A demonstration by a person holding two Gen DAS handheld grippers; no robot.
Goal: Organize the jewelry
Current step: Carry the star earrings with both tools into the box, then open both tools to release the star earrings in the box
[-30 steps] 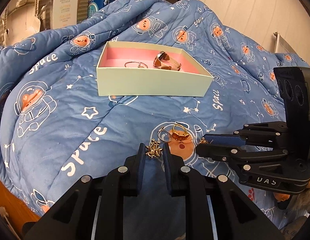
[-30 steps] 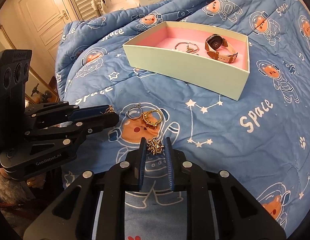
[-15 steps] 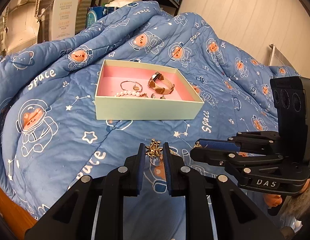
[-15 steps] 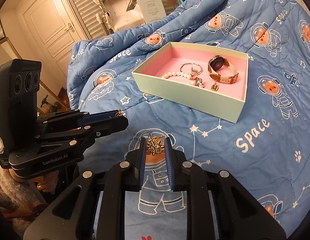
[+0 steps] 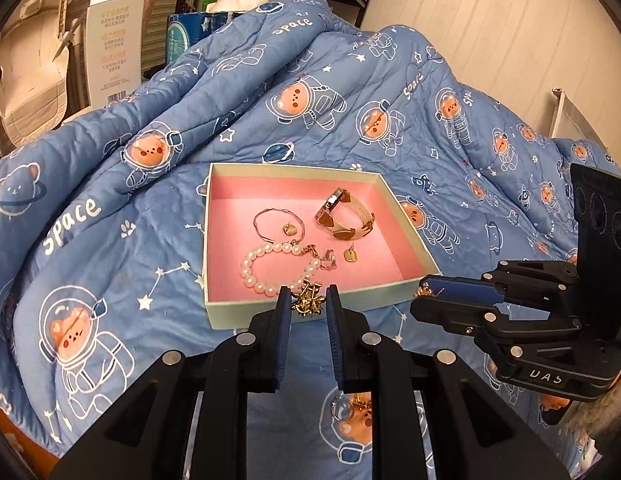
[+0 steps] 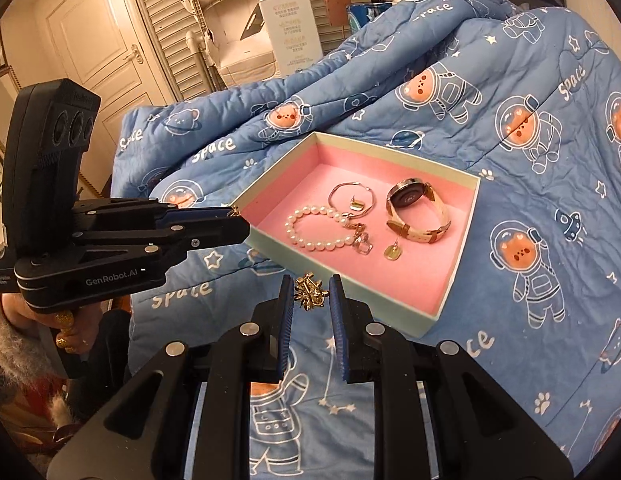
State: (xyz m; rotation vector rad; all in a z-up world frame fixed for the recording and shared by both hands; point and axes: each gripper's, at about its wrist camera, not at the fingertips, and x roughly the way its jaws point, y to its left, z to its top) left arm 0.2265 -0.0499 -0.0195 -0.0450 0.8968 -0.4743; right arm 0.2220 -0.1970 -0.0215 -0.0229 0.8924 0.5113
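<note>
My left gripper (image 5: 308, 304) has its jaws clamped on a small gold spiky ornament (image 5: 307, 301), a cluster of thin prongs caught between the blue pads at the very tips, hanging over the near wall of the box (image 5: 246, 312). My right gripper (image 6: 310, 294) grips a matching gold ornament (image 6: 309, 291) the same way, just short of the box's near edge. On the quilt (image 5: 110, 208) below my left jaws lies a ring (image 5: 342, 408). Farther off, inside the pale green box with its pink lining, rest a pearl bracelet (image 5: 266, 268), a thin bangle (image 5: 277, 223), small gold earrings (image 5: 350, 255) and a tan-strapped watch (image 5: 344, 220).
</note>
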